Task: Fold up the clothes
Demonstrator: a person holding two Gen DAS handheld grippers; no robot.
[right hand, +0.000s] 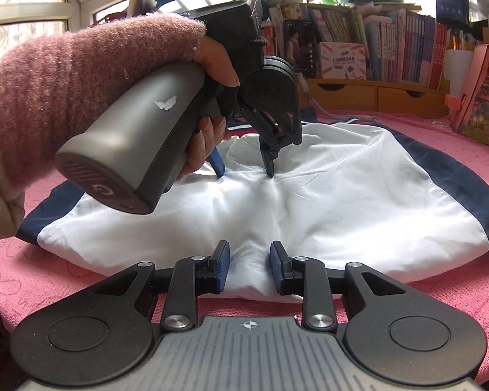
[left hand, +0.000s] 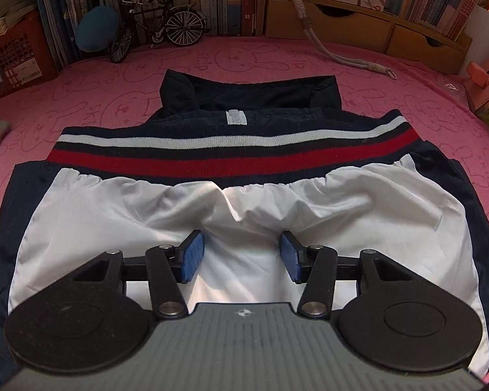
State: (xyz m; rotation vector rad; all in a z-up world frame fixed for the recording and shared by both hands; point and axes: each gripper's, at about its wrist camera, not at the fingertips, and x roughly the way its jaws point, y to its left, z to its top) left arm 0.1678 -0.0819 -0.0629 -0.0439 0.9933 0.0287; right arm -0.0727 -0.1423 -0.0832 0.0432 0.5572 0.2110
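A folded navy and white jacket lies on the pink cloth, its red, white and navy ribbed band and collar toward the far side. My left gripper is open, its blue pads resting on the white panel with a bunched fold between them. It also shows in the right wrist view, tips pressed down on the white fabric. My right gripper is open at the near folded edge of the jacket, with white fabric between its pads.
A pink rabbit-print cloth covers the table. At the back stand books, a model bicycle, wooden drawers and a grey cord. A pink toy house stands at the right.
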